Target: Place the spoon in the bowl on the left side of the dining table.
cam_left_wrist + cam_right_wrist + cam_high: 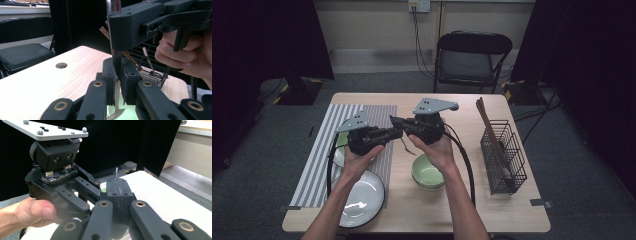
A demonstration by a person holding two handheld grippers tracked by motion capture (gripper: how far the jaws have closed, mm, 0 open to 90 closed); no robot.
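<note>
Above the table's middle, the slim metal fork (pixel 115 62) is mid-handover: the right gripper (pixel 117 188) clamps it, and the left gripper (pixel 117 75) pinches it too. Release remains, then placing; green bowl (pixel 428 172) at six o'clock.

free: table centre (pixel 462 107) | blocked: wire basket (pixel 504 155), green bowl (pixel 427 172)

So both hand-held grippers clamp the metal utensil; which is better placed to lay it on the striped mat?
Left. The left hand-held gripper is shut on the utensil and hangs over the striped mat's edge, near the plate; the right hand-held gripper sits over bare table, nearer the bowl.
</note>
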